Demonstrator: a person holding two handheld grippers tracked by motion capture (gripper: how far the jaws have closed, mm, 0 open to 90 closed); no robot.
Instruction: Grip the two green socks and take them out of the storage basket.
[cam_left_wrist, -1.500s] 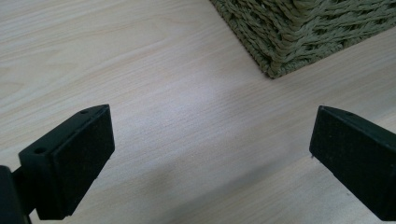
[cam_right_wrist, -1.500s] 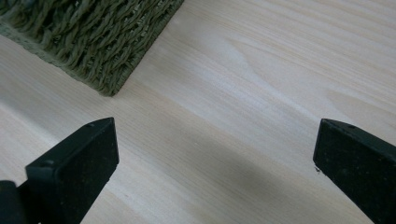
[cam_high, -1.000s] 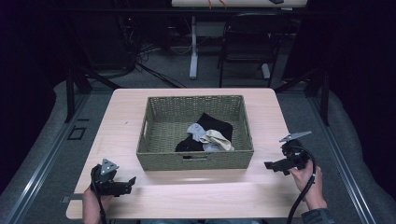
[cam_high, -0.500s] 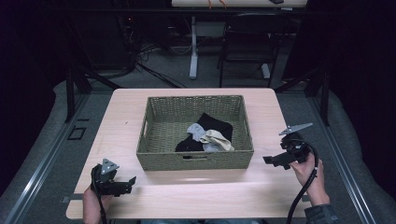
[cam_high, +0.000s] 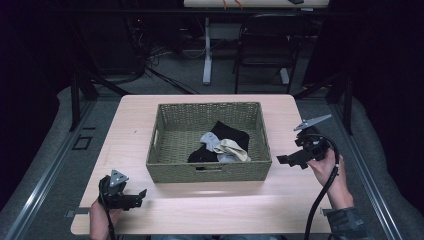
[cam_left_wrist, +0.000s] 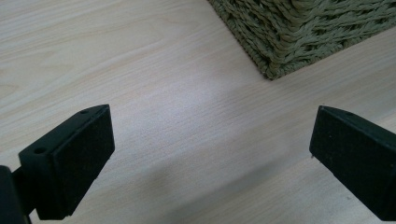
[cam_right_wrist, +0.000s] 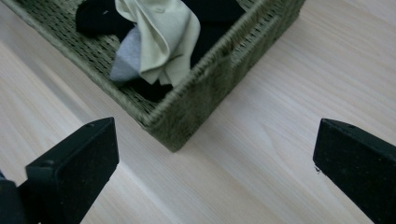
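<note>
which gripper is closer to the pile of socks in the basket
Right. The right gripper hangs beside the basket's right wall, close to the socks. The left gripper sits by the near left corner, farther away.

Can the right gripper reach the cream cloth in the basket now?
Probably yes: the right gripper is open beside the basket, whose top is open, and the cream cloth lies on top near that corner.

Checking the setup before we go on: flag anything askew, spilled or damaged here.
Nothing stands out. The green woven basket sits square on the pale wooden table, with the black, grey and cream cloths bunched loosely inside it.
</note>
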